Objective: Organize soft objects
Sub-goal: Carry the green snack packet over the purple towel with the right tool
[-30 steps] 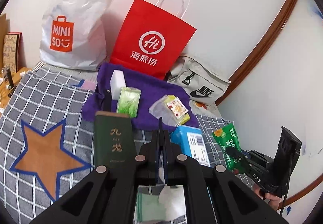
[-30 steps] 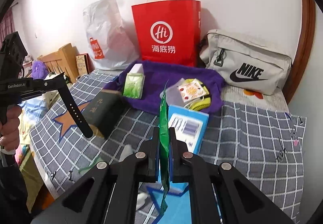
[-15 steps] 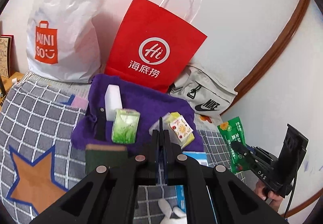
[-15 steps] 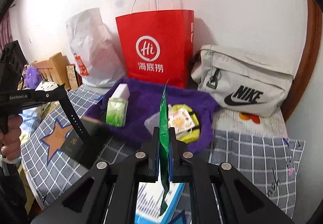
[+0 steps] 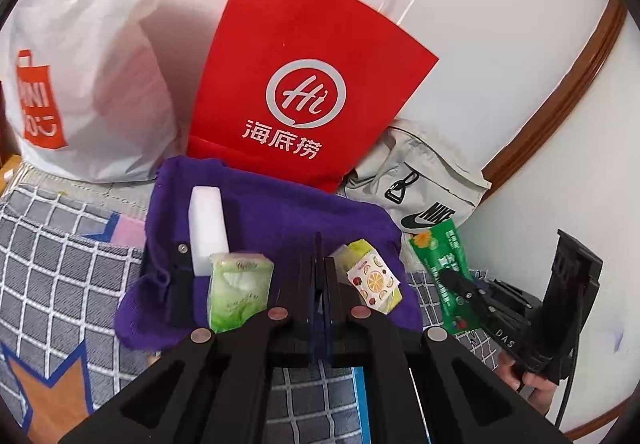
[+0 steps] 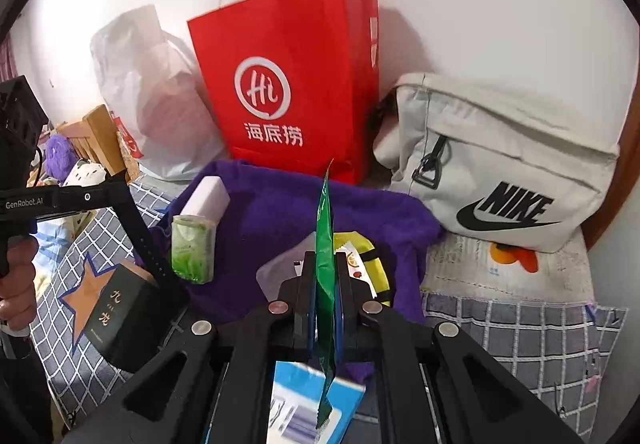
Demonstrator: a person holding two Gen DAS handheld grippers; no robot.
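On the checked bedspread (image 6: 520,328), a purple towel (image 6: 360,212) is spread in front of a red paper bag (image 6: 296,84), which is stood against the white wall between a white plastic bag (image 5: 96,76) and a grey Nike pouch (image 6: 500,164). Upright between the 2 fingers of the right gripper (image 6: 325,284), a flat green sachet (image 6: 325,228) is clamped edge-on, its top corner raised above the towel and its lower end hung over a blue-and-white box (image 6: 304,404). Seen from the left wrist camera, the same sachet is held out at the right side, past the towel's right edge, beside the pouch. The left gripper (image 5: 319,276) is shown with its fingers pressed together and nothing is seen between them; it is pointed at the towel. Laid on the towel are a white block (image 5: 206,220), a green tissue pack (image 5: 236,288) touching the block's near end, and a fruit-printed packet (image 5: 374,276) to the right of it. A dark green box (image 6: 120,308) is set on the bedspread at the towel's left, by an orange star patch (image 6: 80,292).
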